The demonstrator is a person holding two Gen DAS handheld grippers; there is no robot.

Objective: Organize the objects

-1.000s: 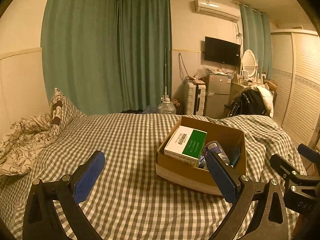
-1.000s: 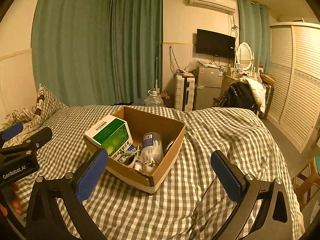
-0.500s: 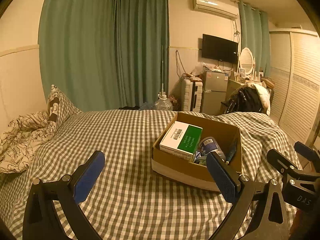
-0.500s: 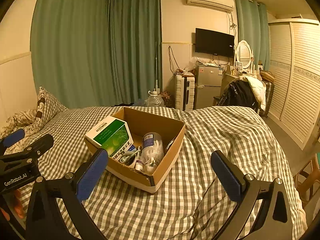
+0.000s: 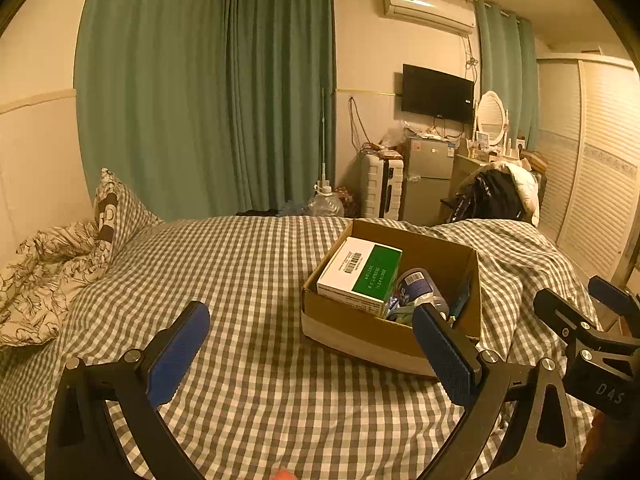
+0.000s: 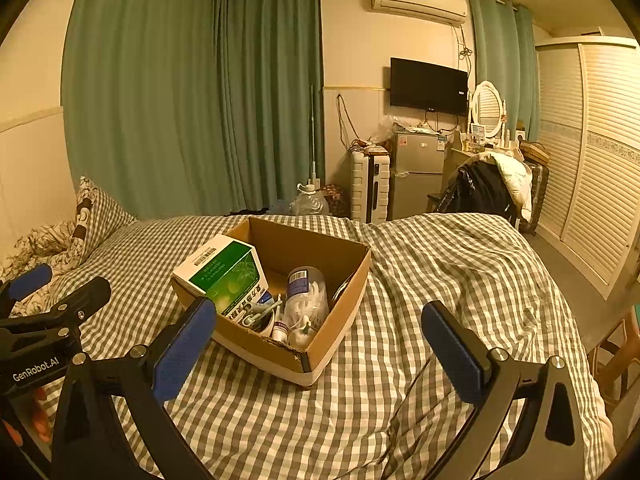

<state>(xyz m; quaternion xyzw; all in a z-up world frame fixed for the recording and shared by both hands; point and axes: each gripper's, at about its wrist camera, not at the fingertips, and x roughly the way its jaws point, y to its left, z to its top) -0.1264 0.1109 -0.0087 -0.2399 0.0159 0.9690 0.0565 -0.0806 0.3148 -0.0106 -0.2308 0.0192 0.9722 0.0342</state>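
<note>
A cardboard box [image 5: 432, 248] [image 6: 352, 280] sits on the checked bed. In it a green and white carton [image 5: 360, 272] [image 6: 224, 272] leans against the left wall, beside a clear jar with a blue label [image 5: 416, 284] [image 6: 306, 292] and small items, including scissors [image 6: 260, 310]. My left gripper [image 5: 316, 344] is open and empty, held above the bed in front of the box's left side. My right gripper [image 6: 320, 340] is open and empty, held in front of the box's near corner. Each gripper shows at the edge of the other's view.
The checked bedspread [image 5: 240, 264] [image 6: 460, 264] covers the bed, rumpled at the right. Pillows [image 5: 60, 248] lie at the left by the wall. Beyond the bed stand green curtains, a suitcase, a small fridge [image 6: 416, 172], a chair with clothes [image 6: 488, 184] and a slatted wardrobe.
Both views have risen and pulled back a little, so the box sits slightly farther off. Both grippers stay open and empty.
</note>
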